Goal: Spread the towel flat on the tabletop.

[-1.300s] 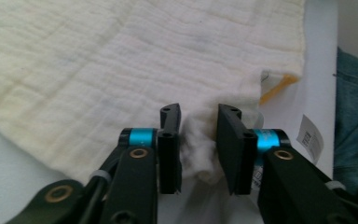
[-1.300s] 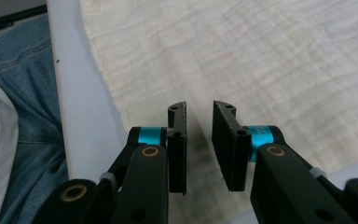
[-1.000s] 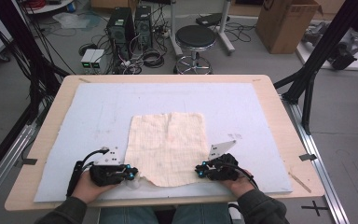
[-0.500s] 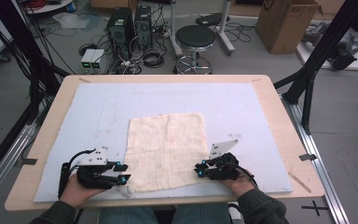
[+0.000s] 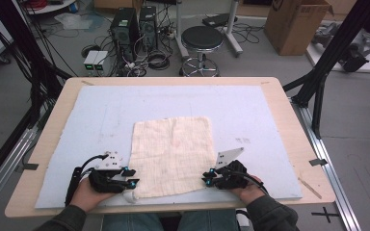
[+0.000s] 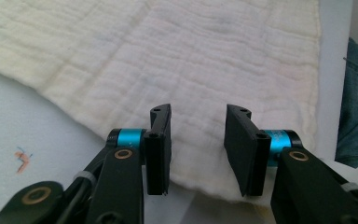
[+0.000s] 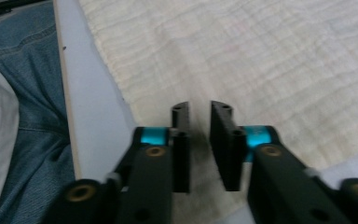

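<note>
A wooden table (image 5: 289, 120) carries a pale blue mat (image 5: 250, 110) that covers most of its top. Spread flat on the mat, toward the near edge and roughly midway between the sides, lies a cream cloth (image 5: 171, 154) with a fine grid weave.

The left gripper (image 5: 131, 178) sits at the cloth's near left corner, held in the person's left hand (image 5: 84, 195). In the left gripper view its jaws stand clearly apart over the cloth's edge (image 6: 196, 140), with nothing between them; the corner lies just under and ahead of the tips.

The right gripper (image 5: 207, 177) rests at the near right corner, held in the right hand (image 5: 250, 190). In the right gripper view its jaws (image 7: 199, 140) are narrowly parted above the cloth's edge, a slim gap showing, gripping nothing
</note>
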`<control>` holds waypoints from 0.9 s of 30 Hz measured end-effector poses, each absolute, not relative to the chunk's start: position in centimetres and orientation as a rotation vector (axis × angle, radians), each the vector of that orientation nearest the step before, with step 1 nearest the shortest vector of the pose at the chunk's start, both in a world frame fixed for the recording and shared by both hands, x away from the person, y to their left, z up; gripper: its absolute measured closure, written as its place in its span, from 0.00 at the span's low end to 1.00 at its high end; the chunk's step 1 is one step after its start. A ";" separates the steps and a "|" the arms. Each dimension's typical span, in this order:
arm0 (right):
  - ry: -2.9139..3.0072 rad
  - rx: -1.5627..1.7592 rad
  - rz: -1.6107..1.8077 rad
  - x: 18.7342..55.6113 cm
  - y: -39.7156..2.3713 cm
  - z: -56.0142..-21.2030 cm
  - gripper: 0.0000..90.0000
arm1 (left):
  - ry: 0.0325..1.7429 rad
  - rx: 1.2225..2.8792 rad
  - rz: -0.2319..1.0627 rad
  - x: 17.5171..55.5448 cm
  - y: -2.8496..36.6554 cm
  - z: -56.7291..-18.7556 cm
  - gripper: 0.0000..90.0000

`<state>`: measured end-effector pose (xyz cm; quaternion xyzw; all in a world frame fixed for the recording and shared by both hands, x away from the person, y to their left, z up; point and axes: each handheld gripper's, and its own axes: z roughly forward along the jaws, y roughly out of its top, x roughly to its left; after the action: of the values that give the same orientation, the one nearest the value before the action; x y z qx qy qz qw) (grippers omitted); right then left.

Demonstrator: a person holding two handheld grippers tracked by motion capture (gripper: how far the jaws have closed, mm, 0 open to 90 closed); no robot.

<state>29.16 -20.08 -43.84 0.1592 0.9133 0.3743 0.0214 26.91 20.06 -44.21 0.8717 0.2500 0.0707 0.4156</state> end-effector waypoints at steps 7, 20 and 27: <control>2.865 0.464 1.175 28.7 -20.1 -43.7 0.99 | 0.623 2.189 0.186 26.9 20.1 -44.2 0.69; 2.881 0.446 1.190 27.9 -20.7 -43.8 0.90 | 0.620 2.193 0.200 26.7 20.3 -44.2 0.66; 2.891 0.452 1.262 27.8 -20.7 -43.5 0.90 | 0.624 2.174 0.197 26.6 20.4 -44.1 0.65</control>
<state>27.85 -20.66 -43.54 0.1419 0.9070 0.3959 -0.0227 26.61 20.42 -44.11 0.8682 0.2492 0.0788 0.4218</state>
